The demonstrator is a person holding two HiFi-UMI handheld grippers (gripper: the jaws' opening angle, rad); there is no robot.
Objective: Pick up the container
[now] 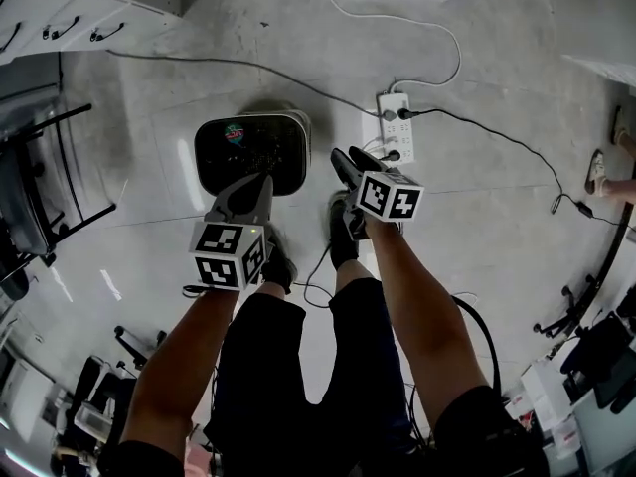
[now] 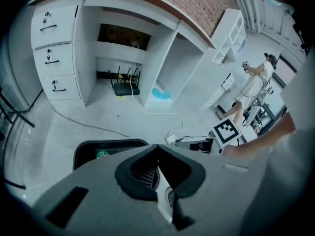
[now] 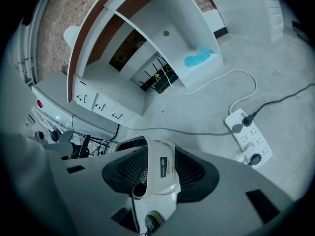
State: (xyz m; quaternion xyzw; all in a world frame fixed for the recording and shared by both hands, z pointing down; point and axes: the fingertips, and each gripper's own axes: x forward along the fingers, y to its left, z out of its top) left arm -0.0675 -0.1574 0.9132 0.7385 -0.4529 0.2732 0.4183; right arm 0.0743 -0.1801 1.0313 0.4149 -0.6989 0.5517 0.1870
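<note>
- As we look down in the head view, the container (image 1: 298, 127) sits on the grey floor (image 1: 477, 227) just ahead of our shoes (image 1: 343, 237): white body, black inside, a small coloured item (image 1: 237, 132) lying in it
- Left gripper (image 2: 157, 147): clenched on nothing, with the jaw tips meeting in its own view; it hangs over the container's near edge, angled down
- In the loop below the left tips we see a bit of grille (image 2: 145, 173) and a white strip (image 2: 162, 193); we can't tell what they belong to
- Right gripper (image 1: 346, 153): released, jaws apart, just beside the container's right wall in the head view
- In the right gripper view a white band (image 3: 165, 181) with a dark label fills the gap between the jaws; we can't tell if the pads touch it
- The container's open top shows left of the jaws in both gripper views
- Power strip (image 1: 396, 125) lies on the floor right of the container, near the right gripper; it has plugs in it and a cable (image 1: 497, 132) runs off to the right
- White cabinet (image 2: 53, 53) with drawers and open bays stands behind, with a black router (image 2: 126, 89) on the floor in one bay
- Another person (image 2: 253, 85) stands well off at the right of the left gripper view
</note>
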